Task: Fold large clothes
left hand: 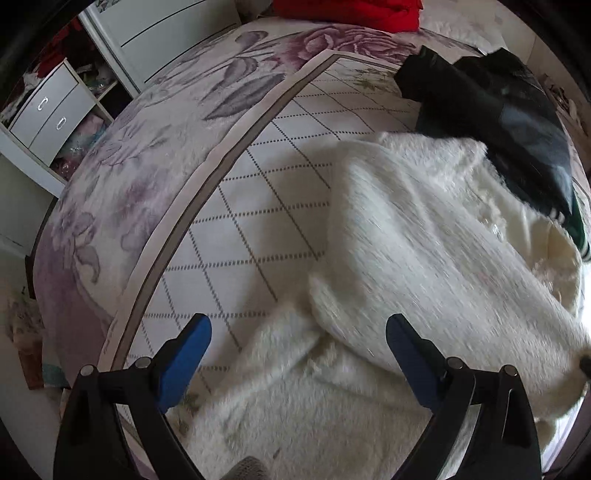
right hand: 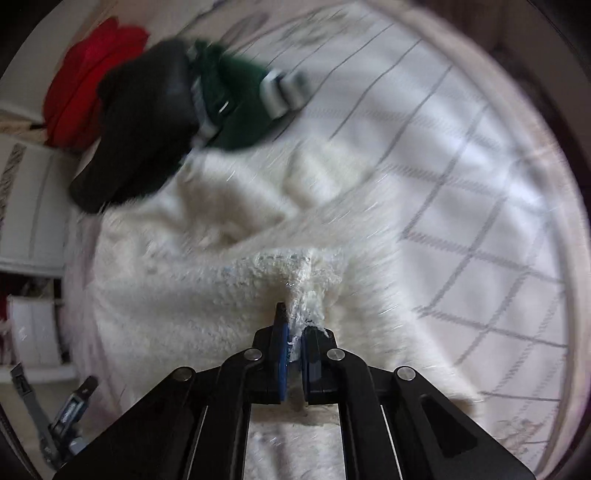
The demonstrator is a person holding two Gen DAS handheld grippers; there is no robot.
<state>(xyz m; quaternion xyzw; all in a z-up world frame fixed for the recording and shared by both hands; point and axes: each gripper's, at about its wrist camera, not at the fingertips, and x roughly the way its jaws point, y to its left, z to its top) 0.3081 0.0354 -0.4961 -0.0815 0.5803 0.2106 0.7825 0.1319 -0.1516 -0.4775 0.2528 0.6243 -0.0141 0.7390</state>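
Note:
A large fluffy white garment [left hand: 413, 236] lies spread on the bed, one part folded over another. My left gripper [left hand: 299, 350] is open and empty, its blue pads [left hand: 184, 362] hovering above the garment's near edge. In the right wrist view my right gripper [right hand: 295, 339] is shut on a bunched edge of the white garment [right hand: 236, 236] and lifts it a little. The right gripper's tip shows at the far right edge of the left wrist view [left hand: 585, 365], pinching the cloth.
The bed has a white grid-pattern sheet [left hand: 258, 199] over a purple floral cover [left hand: 122, 177]. A black garment [left hand: 491, 107] and a green one with white stripes [right hand: 236, 103] lie beyond the white one. Red cloth [left hand: 354, 11] lies at the bed's far end. A white drawer unit [left hand: 48, 114] stands left.

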